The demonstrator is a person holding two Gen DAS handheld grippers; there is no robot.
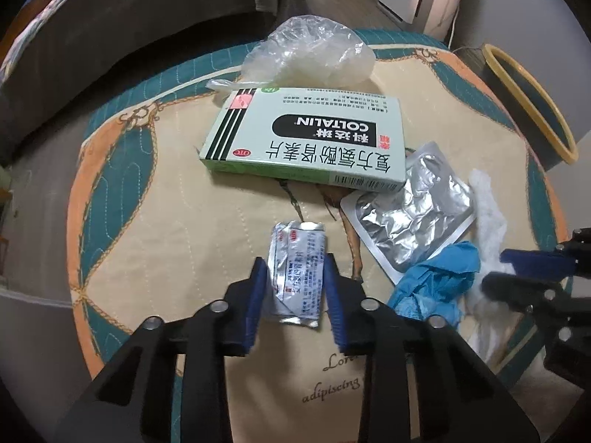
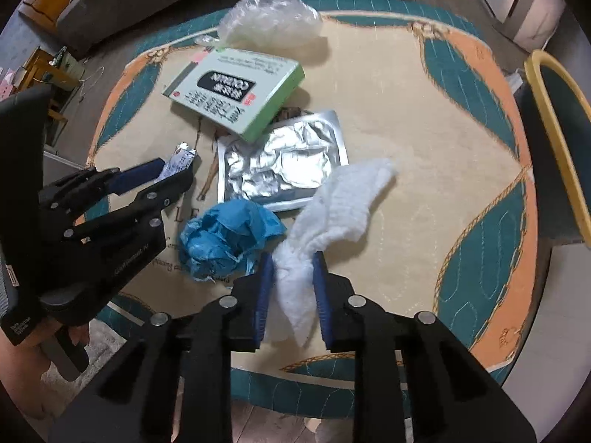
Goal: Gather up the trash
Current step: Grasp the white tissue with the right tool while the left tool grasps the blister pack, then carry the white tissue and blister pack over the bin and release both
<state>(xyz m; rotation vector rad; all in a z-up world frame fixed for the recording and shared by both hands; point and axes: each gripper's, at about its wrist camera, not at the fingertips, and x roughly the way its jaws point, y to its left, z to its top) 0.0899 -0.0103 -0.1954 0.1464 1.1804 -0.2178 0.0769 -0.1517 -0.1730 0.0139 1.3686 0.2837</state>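
The left gripper (image 1: 293,288) is pointing steeply down at the desk (image 1: 177,229), which is covered by a quilted cream, teal and orange cloth. Its blue fingers (image 1: 255,295) are clenching on a small silver foil sachet (image 1: 297,277) printed with red and dark text; the sachet is creased and standing between the pads near the desk's near edge.

To the right, the right gripper (image 2: 291,288) is squeezing a fluffy white wad of cotton (image 2: 332,214) at its narrow near end, while the rest is fanning out toward the far right over the cloth.

Just left of the cotton, a crumpled blue glove (image 2: 225,240) is lying on the desk. Beyond it, a wrinkled silver foil pouch (image 2: 280,162) is lying flat, its far left corner tucked under a pale green medicine box (image 2: 236,88) with black stripes and a dark label. A crumpled clear plastic bag (image 2: 269,18) is sitting at the far edge, just behind the box. A dark bin with a yellow rim (image 2: 554,133) is standing off the right side of the desk.
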